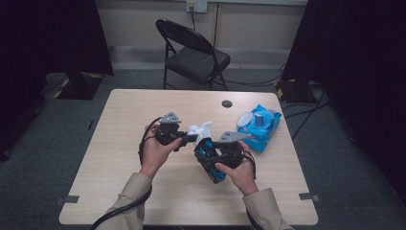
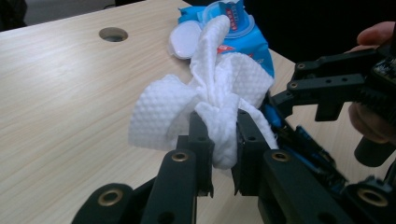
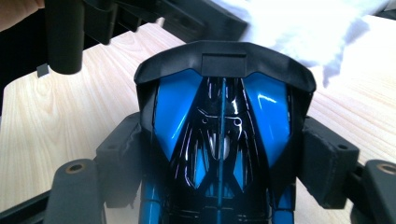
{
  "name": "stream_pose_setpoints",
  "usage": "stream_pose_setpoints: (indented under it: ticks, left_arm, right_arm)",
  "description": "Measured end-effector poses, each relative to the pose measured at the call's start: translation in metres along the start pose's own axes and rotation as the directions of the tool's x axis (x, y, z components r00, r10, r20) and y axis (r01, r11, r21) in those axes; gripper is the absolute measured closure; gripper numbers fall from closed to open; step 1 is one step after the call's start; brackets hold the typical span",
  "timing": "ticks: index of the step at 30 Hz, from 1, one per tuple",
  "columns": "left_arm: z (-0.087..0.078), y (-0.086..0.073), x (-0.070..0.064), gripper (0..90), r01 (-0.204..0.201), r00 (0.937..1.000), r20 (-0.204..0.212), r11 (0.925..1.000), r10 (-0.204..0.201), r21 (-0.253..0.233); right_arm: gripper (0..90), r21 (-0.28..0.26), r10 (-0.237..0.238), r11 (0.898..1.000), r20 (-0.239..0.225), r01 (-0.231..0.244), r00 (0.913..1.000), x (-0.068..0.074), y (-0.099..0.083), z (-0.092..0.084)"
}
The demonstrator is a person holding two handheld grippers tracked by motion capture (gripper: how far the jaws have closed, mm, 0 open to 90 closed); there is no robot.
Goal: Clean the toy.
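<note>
White wet wipe (image 2: 205, 100), dimpled all over, at the frame's centre. Glossy blue-and-black toy car (image 3: 219, 144) — black spoiler. Blue wipes pack (image 1: 261, 125) with white lid, right of centre. Pale wood-grain table (image 1: 143, 187) — black folding chair (image 1: 194, 52) above.

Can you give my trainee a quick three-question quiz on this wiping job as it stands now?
1. True or false: the left tool is clamped on a white wet wipe.
2. What does the right tool hold? A) a blue and black toy car B) the wipes pack C) nothing
3. Where does the blue wipes pack lie, and is its lid flap open or closed?

Key
1. True: the wipe is bunched between the closed jaws.
2. A: the jaws press on both sides of the car, which is held above the table.
3. On the table's far right side, beyond the right hand; the white flap stands open.
</note>
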State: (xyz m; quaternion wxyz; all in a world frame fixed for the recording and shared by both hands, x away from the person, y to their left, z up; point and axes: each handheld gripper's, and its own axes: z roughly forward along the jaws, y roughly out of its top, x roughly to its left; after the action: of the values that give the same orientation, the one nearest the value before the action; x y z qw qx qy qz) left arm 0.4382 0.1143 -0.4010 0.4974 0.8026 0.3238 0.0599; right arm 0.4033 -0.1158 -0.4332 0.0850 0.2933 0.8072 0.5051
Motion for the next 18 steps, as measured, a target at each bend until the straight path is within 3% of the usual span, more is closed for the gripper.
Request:
stream_pose_setpoints:
  ticks: [7,18]
  left_arm:
    - [0.01,0.0012,-0.0067,80.5,0.0,0.9998,0.02,1.0,-0.001,0.007]
    - [0.0047,-0.0028,-0.0061,80.6,0.012,0.9989,0.045,0.9997,-0.013,0.021]
  right_arm:
    - [25.7,0.011,-0.005,1.0,-0.001,0.005,1.0,0.0008,-0.0015,0.0026]
    - [25.7,0.01,0.008,1.0,0.013,-0.008,0.9999,-0.0033,-0.0038,0.0023]
